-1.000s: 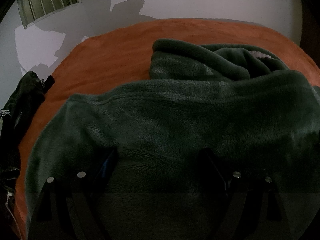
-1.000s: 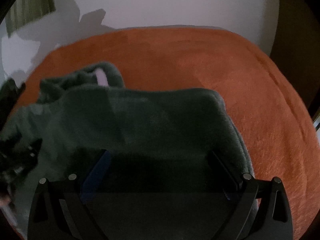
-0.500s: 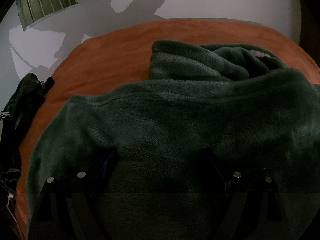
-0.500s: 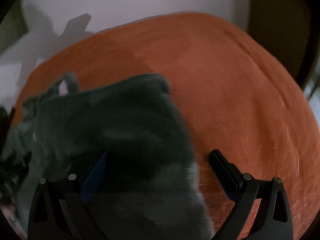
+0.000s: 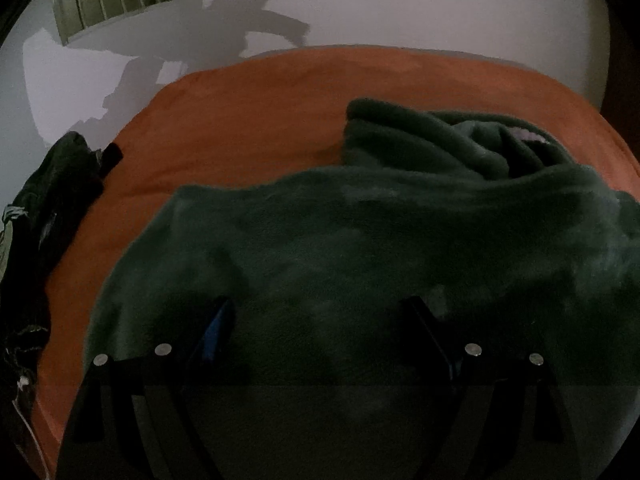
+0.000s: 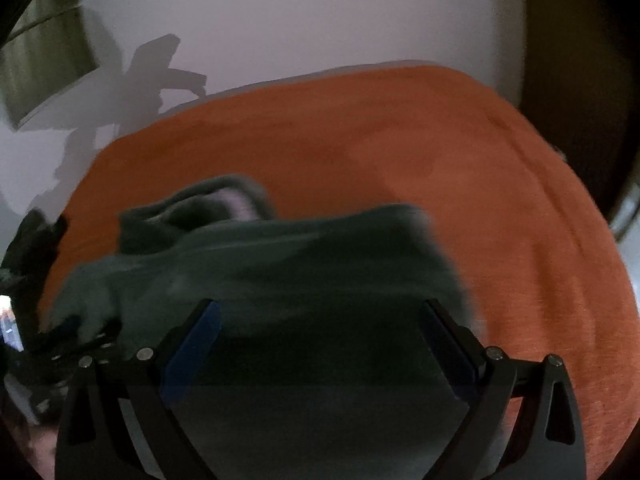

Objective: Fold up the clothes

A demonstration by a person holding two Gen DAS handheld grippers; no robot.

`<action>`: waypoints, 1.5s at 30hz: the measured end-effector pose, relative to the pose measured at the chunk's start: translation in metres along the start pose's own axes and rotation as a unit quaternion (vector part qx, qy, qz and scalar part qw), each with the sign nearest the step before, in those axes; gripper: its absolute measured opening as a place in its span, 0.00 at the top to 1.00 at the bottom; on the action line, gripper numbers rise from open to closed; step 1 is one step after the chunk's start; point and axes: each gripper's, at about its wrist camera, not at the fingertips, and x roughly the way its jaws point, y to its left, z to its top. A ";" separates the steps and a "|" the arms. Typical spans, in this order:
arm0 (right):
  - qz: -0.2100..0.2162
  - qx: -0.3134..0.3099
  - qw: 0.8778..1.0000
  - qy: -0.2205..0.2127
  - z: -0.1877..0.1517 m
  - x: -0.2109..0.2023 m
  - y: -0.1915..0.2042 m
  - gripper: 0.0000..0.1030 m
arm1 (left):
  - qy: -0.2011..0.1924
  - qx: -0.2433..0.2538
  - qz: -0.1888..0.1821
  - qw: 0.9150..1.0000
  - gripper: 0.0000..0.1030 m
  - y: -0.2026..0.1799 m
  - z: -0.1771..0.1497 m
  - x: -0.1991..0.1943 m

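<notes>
- My left fingers (image 5: 320, 320) are spread wide over the dark green fleece garment (image 5: 360, 240), gripping nothing; the fleece fills the space between and ahead of them.
- My right fingers (image 6: 320, 320) are also released, spread above the garment's right end on the orange bedcover (image 6: 500, 220).
- Beyond the left fingers, the garment's bunched hood (image 5: 440, 140).
- Far left of them, a dark clothes pile (image 5: 52, 200) at the bed's edge.
- Behind the bed, a pale wall (image 5: 400, 0) with shadows.

Dim, fisheye-warped views; sharp-edged shadows fall on the pale wall (image 5: 400, 8); the right wrist view is motion-blurred.
</notes>
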 end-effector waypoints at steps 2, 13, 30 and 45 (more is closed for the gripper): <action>0.007 -0.022 1.000 0.006 -0.002 0.007 0.027 0.04 | -0.006 0.006 0.002 1.000 0.16 0.001 -0.001 -0.002; -0.023 -0.074 0.997 -0.018 -0.020 0.032 0.069 0.04 | -0.069 0.032 0.007 0.997 0.16 0.024 -0.020 -0.025; -0.046 -0.021 0.999 0.019 -0.031 0.034 0.027 0.04 | -0.025 -0.034 0.077 0.996 0.16 0.094 -0.026 0.014; -0.129 0.007 0.992 0.012 -0.029 -0.001 -0.118 0.04 | -0.036 -0.048 0.053 0.997 0.16 0.116 -0.022 0.011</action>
